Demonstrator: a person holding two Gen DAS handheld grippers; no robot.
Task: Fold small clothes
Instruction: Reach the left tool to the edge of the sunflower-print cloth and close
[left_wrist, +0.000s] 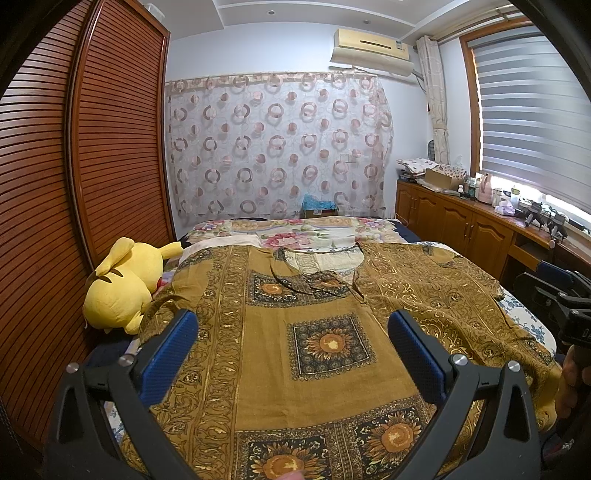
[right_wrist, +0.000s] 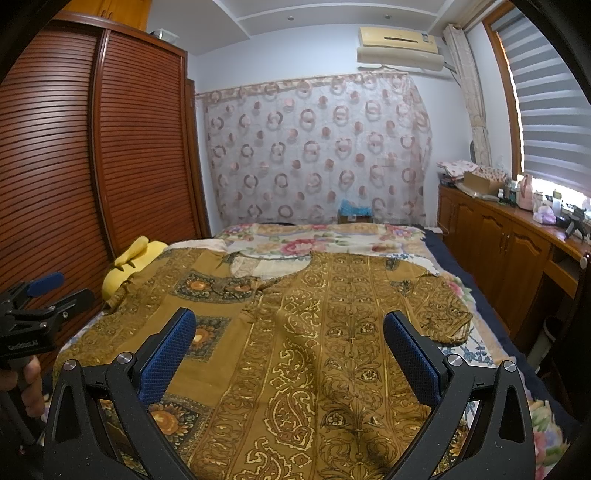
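Observation:
A mustard-brown patterned shirt lies spread flat on the bed, neckline at the far end, short sleeves out to each side. It also fills the right wrist view. My left gripper is open and empty, held above the shirt's left half with its sunflower squares. My right gripper is open and empty above the shirt's right half with its paisley bands. The right gripper also shows at the right edge of the left wrist view, and the left gripper at the left edge of the right wrist view.
A yellow plush toy lies at the bed's left edge beside the slatted wooden wardrobe. A floral bedspread covers the far end. A wooden cabinet with clutter runs along the right under the window.

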